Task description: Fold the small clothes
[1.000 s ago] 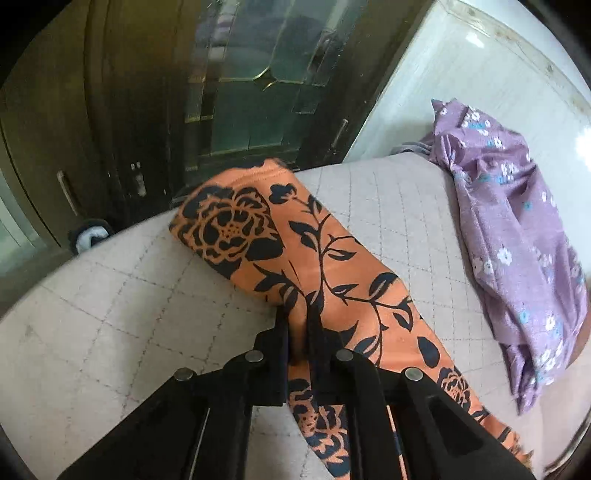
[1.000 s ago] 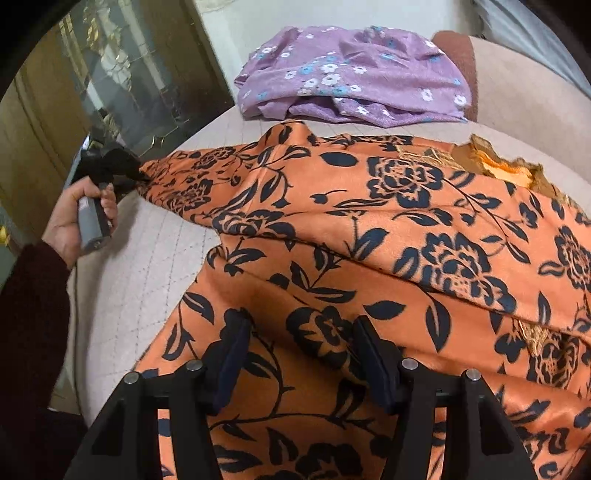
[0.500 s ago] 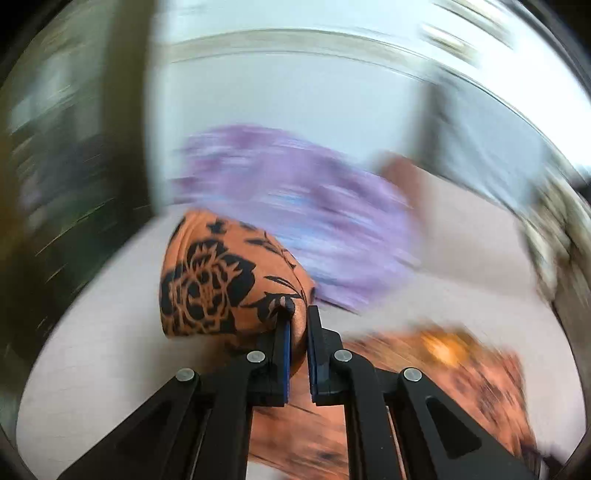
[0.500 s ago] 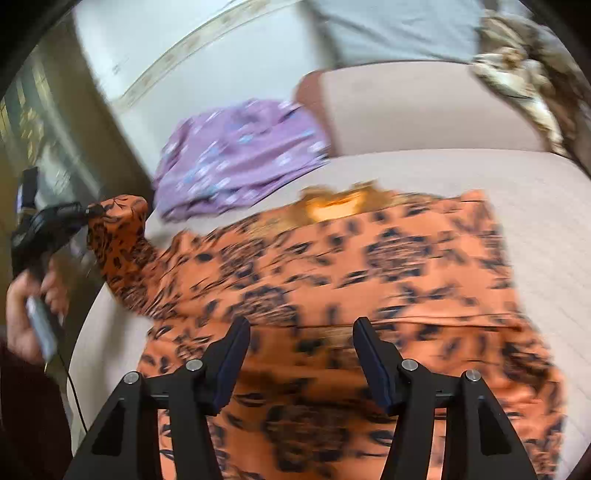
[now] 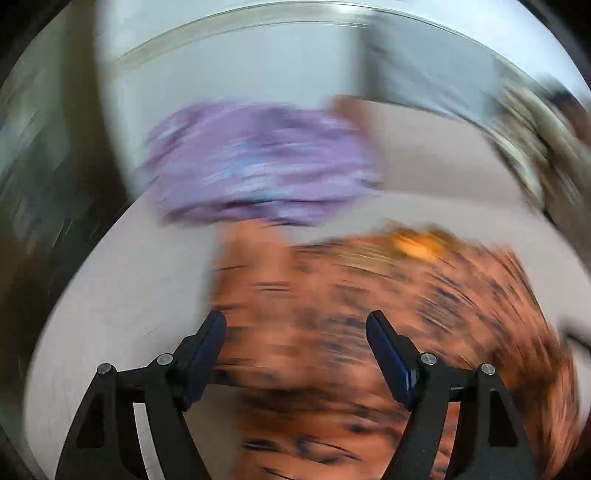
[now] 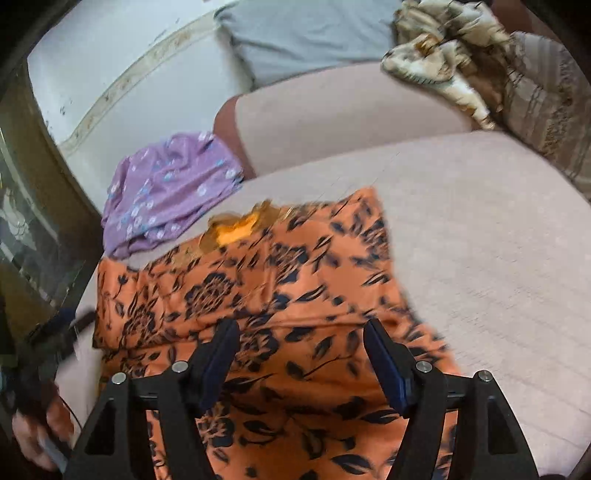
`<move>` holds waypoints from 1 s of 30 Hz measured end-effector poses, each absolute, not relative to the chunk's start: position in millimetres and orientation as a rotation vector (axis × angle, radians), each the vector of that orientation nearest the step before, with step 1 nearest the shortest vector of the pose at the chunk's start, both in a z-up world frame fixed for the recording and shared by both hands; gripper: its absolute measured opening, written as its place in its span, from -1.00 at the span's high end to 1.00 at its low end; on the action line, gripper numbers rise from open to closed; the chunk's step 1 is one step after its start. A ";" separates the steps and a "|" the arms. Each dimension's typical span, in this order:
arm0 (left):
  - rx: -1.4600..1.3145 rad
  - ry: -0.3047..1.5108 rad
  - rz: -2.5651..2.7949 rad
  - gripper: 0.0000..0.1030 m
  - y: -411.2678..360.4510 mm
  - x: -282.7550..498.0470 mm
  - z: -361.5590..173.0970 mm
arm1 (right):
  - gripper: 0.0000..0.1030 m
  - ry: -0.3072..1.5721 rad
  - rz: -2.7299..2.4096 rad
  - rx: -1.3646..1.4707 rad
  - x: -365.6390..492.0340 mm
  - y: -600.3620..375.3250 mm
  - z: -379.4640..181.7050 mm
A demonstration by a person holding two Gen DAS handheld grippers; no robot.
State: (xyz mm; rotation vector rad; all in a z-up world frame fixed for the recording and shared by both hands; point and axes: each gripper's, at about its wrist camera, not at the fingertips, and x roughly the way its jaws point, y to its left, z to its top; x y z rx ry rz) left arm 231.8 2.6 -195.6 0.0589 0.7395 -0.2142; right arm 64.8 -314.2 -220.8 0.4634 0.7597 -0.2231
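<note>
An orange garment (image 6: 277, 280) with a black flower print lies flat on the beige sofa seat (image 6: 480, 240), its yellow-lined neck toward the backrest. Its left side looks doubled over onto the body. My right gripper (image 6: 301, 326) hovers above the garment's lower half, its jaws opening with only cloth below them. The left wrist view is heavily blurred. There my left gripper (image 5: 295, 319) is opening wide above the orange garment (image 5: 369, 295), with nothing pinched between its fingers. A hand (image 6: 33, 432) holds the left gripper at the lower left edge of the right wrist view.
A purple flowered garment (image 6: 166, 188) lies bunched at the back left of the seat, just behind the orange one. A grey pillow (image 6: 314, 33) and a crumpled beige patterned cloth (image 6: 443, 55) sit on the backrest. A dark glass-fronted cabinet (image 6: 29, 221) stands to the left.
My left gripper carried the sleeve end across onto the garment, then let it go and opened wide. My right gripper swung right and widened a little. Both views turned toward the backrest.
</note>
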 end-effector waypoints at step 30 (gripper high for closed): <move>-0.060 0.980 0.016 -0.53 30.8 304.9 -246.6 | 0.82 0.822 -0.382 0.661 128.2 -403.8 -244.4</move>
